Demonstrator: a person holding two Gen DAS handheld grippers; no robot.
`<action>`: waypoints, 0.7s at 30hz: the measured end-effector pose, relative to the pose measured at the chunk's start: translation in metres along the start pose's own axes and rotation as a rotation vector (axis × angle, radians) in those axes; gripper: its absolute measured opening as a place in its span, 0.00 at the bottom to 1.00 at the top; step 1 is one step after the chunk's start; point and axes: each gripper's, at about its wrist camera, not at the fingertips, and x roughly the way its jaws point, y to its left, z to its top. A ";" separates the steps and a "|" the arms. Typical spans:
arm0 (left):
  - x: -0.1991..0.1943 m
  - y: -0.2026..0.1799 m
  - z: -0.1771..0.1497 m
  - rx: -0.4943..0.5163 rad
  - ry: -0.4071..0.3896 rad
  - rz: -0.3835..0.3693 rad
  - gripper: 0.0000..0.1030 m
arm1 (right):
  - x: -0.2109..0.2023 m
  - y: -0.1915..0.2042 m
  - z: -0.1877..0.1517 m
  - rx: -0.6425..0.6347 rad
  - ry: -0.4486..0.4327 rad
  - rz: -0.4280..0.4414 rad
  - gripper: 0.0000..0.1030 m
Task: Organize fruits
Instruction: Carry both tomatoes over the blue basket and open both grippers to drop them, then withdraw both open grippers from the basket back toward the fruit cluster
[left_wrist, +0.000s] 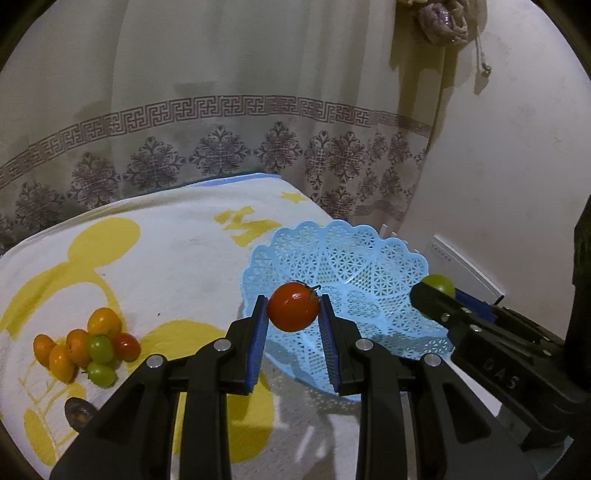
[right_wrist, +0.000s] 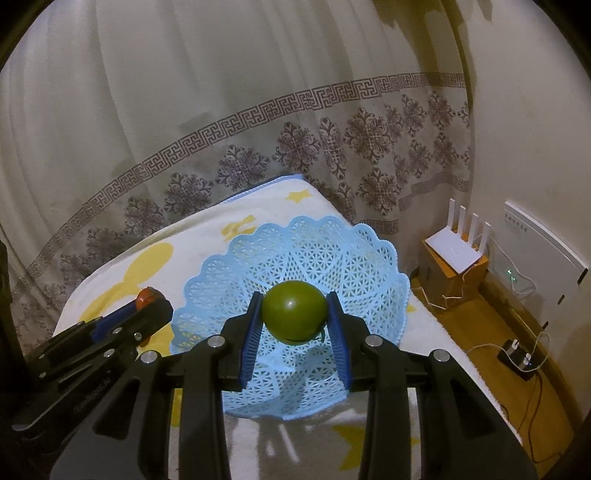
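You grip a red tomato (left_wrist: 293, 307) in your left gripper (left_wrist: 293, 314) and a green tomato (right_wrist: 294, 312) in your right gripper (right_wrist: 295, 317) above the blue basket (right_wrist: 369, 251); dropping both together risks one bouncing off the other and over its shallow rim.

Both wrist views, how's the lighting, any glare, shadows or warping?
Left wrist view: dim warm light, small glare spot on the round red tomato, curtain border bowed by the fisheye. Right wrist view: faint highlight on the round green tomato, gripper shadow inside the light-blue lattice plastic basket.
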 end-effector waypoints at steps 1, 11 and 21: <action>0.000 -0.001 -0.001 0.001 0.000 -0.004 0.27 | 0.000 -0.001 0.000 0.003 -0.001 -0.003 0.34; 0.006 0.007 -0.003 -0.030 0.007 -0.007 0.59 | -0.002 -0.011 0.004 0.047 -0.019 -0.001 0.51; -0.008 0.018 -0.002 -0.070 -0.005 0.005 0.68 | -0.014 -0.009 0.005 0.060 -0.055 0.003 0.58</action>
